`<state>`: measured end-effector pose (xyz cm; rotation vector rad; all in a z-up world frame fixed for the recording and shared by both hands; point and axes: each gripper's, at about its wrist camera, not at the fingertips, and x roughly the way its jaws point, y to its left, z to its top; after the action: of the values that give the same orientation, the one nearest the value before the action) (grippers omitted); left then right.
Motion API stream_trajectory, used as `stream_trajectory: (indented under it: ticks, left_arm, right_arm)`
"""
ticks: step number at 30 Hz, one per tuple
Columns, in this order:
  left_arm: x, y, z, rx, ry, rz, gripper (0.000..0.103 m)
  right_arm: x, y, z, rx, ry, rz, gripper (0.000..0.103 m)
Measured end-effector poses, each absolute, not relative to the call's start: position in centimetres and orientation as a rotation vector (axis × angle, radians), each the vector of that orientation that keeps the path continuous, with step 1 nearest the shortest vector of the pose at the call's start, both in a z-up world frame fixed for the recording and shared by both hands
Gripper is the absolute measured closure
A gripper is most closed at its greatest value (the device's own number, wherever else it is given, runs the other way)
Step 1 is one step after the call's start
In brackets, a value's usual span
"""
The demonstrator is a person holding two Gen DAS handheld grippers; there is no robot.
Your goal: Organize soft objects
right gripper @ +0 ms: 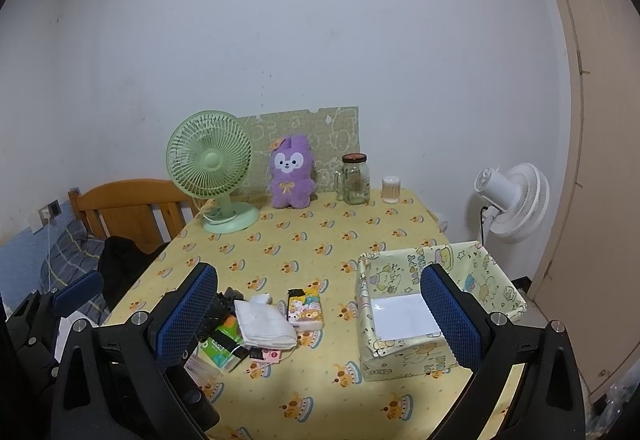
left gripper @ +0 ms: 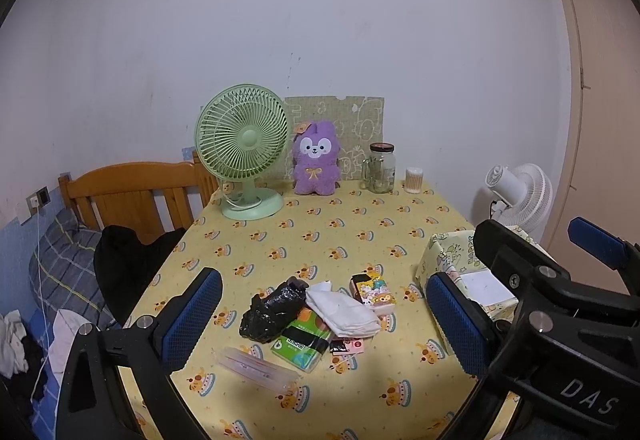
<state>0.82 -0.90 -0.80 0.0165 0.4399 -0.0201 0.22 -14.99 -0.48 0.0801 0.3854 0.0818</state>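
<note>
A pile of soft things lies near the table's front: a crumpled black plastic bag (left gripper: 271, 308), a folded white cloth (left gripper: 344, 308) (right gripper: 264, 322), a green tissue pack (left gripper: 302, 343) (right gripper: 221, 342), a cartoon-printed tissue pack (left gripper: 373, 291) (right gripper: 305, 307), a small pink packet (left gripper: 347, 344) and a clear wrapper (left gripper: 256, 364). A yellow printed box (right gripper: 436, 314) (left gripper: 448, 264) stands open to the right. My left gripper (left gripper: 322, 320) is open and empty above the pile. My right gripper (right gripper: 318, 320) is open and empty between pile and box.
A green desk fan (left gripper: 246, 155), a purple plush rabbit (left gripper: 316, 159), a glass jar (left gripper: 380, 167) and a cotton-swab tub (left gripper: 414, 180) stand along the table's back edge. A wooden headboard (left gripper: 132, 191) and bedding are at left, a white floor fan (right gripper: 512, 199) at right.
</note>
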Motion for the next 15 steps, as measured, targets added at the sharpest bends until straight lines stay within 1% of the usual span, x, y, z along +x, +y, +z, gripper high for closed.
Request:
stream_trajectory:
  ticks: [8, 11, 15]
  left_arm:
    - [1.3, -0.8, -1.3, 0.029, 0.445, -0.026, 0.000]
    - [1.7, -0.8, -1.7, 0.031, 0.451, -0.024, 0.000]
    - [2.3, -0.7, -2.4, 0.033, 0.466, -0.027, 0.000]
  right_arm:
    - [1.0, -14.8, -1.0, 0.095, 0.404, 0.090, 0.001]
    - [1.4, -14.6, -1.3, 0.092, 0.414, 0.089, 0.004]
    - [2.3, -14.3, -2.1, 0.091, 0.439, 0.095, 0.004]
